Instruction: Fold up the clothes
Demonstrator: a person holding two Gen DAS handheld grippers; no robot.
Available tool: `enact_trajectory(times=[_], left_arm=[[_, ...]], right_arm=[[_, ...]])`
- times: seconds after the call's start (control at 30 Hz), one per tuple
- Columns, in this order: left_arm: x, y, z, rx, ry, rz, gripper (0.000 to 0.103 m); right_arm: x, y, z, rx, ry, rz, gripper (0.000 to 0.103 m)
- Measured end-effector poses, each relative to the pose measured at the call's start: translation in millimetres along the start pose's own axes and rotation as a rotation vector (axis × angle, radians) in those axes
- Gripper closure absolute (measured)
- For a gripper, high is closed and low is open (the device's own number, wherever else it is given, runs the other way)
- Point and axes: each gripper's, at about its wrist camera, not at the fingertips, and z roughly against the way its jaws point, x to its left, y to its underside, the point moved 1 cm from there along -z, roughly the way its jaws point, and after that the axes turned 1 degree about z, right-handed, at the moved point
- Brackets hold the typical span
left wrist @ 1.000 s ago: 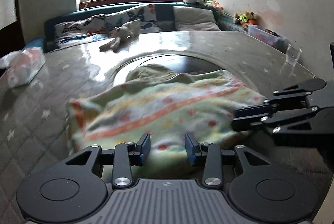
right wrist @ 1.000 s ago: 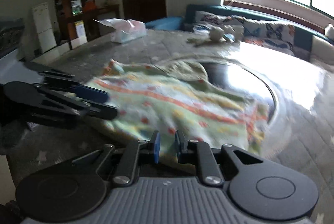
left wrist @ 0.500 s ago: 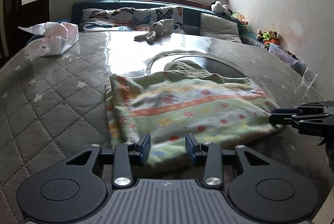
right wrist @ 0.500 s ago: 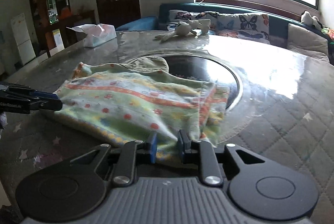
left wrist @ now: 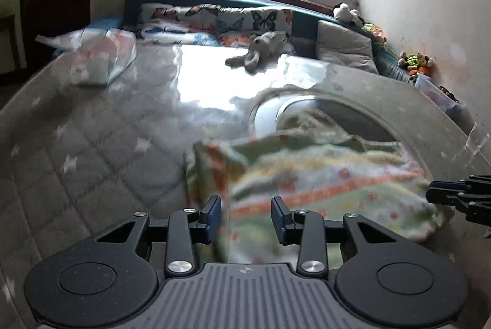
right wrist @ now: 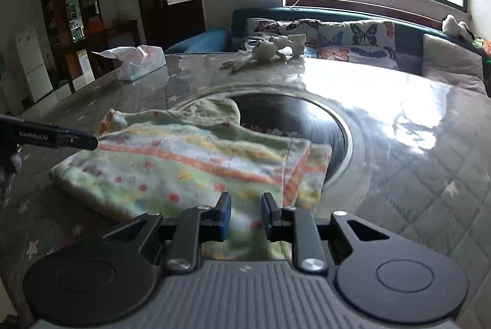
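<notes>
Pale green garment (right wrist: 190, 163) with orange stripes and red dots on grey star-quilted table cover (right wrist: 429, 191).

We see a soft green cloth (right wrist: 190, 166) with orange stripes and red dots. It lies folded over and mostly flat. Its far part hangs over a dark round hole. One end shows stacked layers.

tissue box (right wrist: 141, 62) | plush toy (right wrist: 270, 50) (lying flat) | butterfly cushions (right wrist: 337, 37)
</notes>
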Motion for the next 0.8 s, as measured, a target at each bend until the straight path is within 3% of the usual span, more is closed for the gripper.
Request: enact_trajectory(times=[0.23,0.3,0.8], left_arm=[[8,-16,-22,0.01,-0.015,-0.005,0.065],[12,-18,-26,0.017,-0.026,-0.007,0.071],[17,-26,-43,0.026,-0.05,-0.023,0.069]], right_arm=[[-17,-17,-29,0.014,0.021,-0.025,0.082],[-24,-16,-35,0.037,0.031,-0.043,0.082],[-40,-34,-67,0.049,0.06,-0.061,0.082]])
